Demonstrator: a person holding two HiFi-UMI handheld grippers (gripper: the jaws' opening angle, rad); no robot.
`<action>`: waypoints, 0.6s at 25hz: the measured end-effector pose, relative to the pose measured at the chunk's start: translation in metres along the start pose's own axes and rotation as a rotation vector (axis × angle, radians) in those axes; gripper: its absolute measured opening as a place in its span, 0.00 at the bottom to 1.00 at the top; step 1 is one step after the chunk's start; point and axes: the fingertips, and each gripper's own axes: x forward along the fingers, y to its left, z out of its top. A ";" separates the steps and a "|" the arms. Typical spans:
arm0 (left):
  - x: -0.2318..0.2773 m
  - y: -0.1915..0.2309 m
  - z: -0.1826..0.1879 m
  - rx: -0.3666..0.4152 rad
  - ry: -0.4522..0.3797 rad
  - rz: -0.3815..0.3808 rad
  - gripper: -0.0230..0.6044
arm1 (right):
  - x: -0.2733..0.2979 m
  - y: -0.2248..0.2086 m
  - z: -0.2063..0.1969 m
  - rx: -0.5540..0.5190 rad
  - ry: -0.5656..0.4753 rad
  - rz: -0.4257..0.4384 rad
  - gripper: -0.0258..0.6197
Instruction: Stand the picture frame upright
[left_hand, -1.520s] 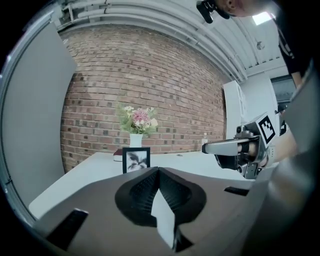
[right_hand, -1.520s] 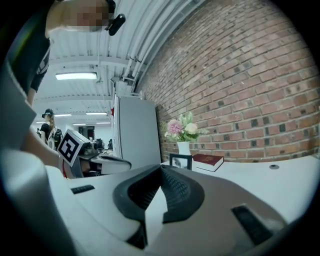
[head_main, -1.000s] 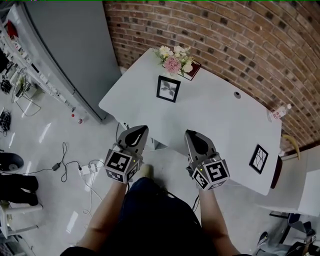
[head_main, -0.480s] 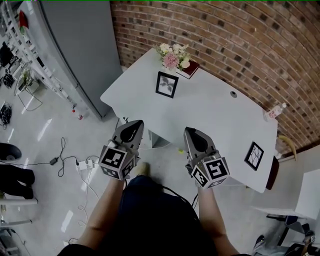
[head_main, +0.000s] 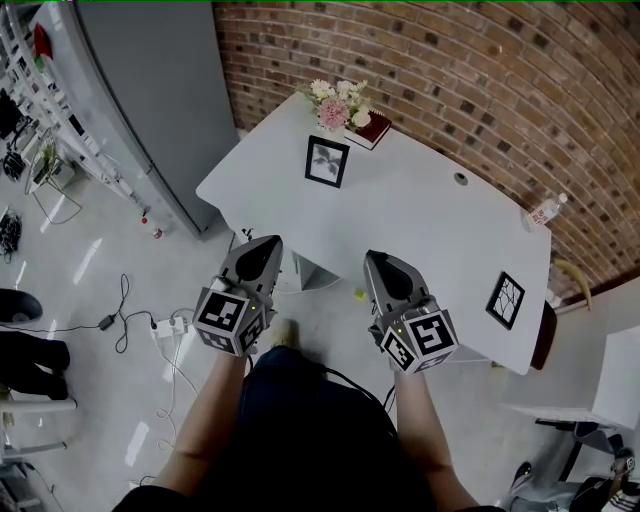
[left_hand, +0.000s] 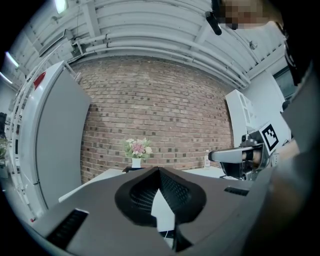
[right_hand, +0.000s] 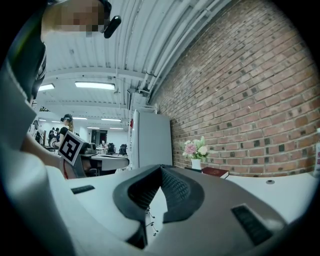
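Two shut, empty tools in my hands: left gripper (head_main: 270, 243) and right gripper (head_main: 373, 258) hang short of the white table (head_main: 420, 225), one picture frame (head_main: 326, 161) well ahead beside the flowers (head_main: 335, 103) and book (head_main: 374, 128), a second picture frame (head_main: 505, 299) far right near a bottle (head_main: 542, 211).

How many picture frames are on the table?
2. One picture frame by the flowers at the far corner of the table; the other frame near its right end. None seems hidden.
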 end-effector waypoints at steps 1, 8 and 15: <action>0.000 0.000 0.000 0.001 0.000 -0.001 0.04 | 0.000 0.000 0.000 -0.001 0.000 0.001 0.04; 0.003 0.000 0.001 0.007 -0.005 0.000 0.04 | 0.000 0.001 0.000 -0.011 -0.002 0.006 0.04; 0.008 0.000 0.002 0.009 -0.004 -0.009 0.04 | 0.002 -0.003 0.000 -0.013 -0.005 0.002 0.04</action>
